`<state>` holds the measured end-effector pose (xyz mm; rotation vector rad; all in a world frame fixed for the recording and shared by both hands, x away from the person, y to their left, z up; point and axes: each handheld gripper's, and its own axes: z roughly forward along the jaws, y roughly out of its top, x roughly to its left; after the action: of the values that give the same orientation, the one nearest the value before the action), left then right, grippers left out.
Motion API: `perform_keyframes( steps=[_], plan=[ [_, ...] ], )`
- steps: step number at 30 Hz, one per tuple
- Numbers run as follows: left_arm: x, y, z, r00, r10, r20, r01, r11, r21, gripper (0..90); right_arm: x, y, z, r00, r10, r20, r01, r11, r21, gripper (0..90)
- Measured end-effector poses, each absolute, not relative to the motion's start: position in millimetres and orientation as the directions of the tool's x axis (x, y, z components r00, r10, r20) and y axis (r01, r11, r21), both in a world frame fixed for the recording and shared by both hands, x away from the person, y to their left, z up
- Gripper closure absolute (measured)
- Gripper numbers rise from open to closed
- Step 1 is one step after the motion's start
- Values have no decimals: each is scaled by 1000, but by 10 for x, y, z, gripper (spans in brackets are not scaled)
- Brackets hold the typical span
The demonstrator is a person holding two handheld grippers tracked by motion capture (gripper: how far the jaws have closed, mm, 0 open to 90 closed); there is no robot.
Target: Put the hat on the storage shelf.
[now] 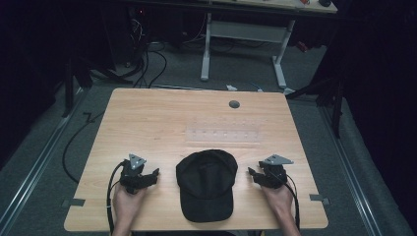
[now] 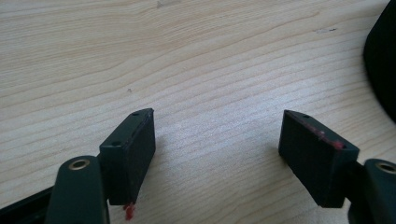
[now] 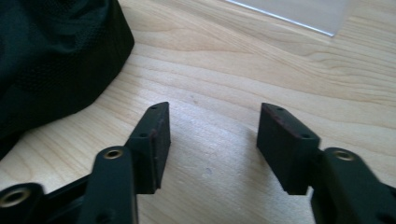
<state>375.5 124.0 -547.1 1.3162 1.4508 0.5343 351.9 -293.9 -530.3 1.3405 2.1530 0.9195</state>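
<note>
Black cap [image 1: 206, 184] sits at the near middle of the wooden table [image 1: 147, 118], brim pointing at the near edge and the rounded crown toward the far side, so it's square to the person and easy to come at from both sides. Left gripper [image 1: 153, 173] is parked just left of the cap and right gripper [image 1: 252, 172] just right of it, each resting low on the wood with its jaws aimed inward at the cap, neither touching it. In the left gripper view the jaws stand wide apart with nothing but bare wood grain between them, and the cap's dark edge [image 2: 380, 60] peeks in at the right. In the right gripper view the jaws are apart too, a bit narrower, nothing between them, and the cap's mesh side [image 3: 51, 60] is off to the left. My guess is this is a symmetric setup for a two-sided pick or fold of the cap, hands mirrored so each can take one side. Farther back on the table lies a clear plastic sheet [image 1: 223, 135], with a small grey disc [image 1: 234, 104] near the far edge, both well away from the action.
</note>
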Motion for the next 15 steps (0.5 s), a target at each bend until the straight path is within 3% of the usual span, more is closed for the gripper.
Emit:
perform_keyframes(
  steps=[5, 15],
  plan=[
    [3754, 1240, -5472, 163, 905, -394, 433, 293, 852, 275, 3467, -2983, -5266, -422, 906, 28, 600, 256, 758, 540],
    [3754, 1240, -5472, 163, 905, -394, 433, 293, 853, 275, 3329, -2961, -5146, -453, 890, 56, 576, 244, 780, 551]
  ],
)
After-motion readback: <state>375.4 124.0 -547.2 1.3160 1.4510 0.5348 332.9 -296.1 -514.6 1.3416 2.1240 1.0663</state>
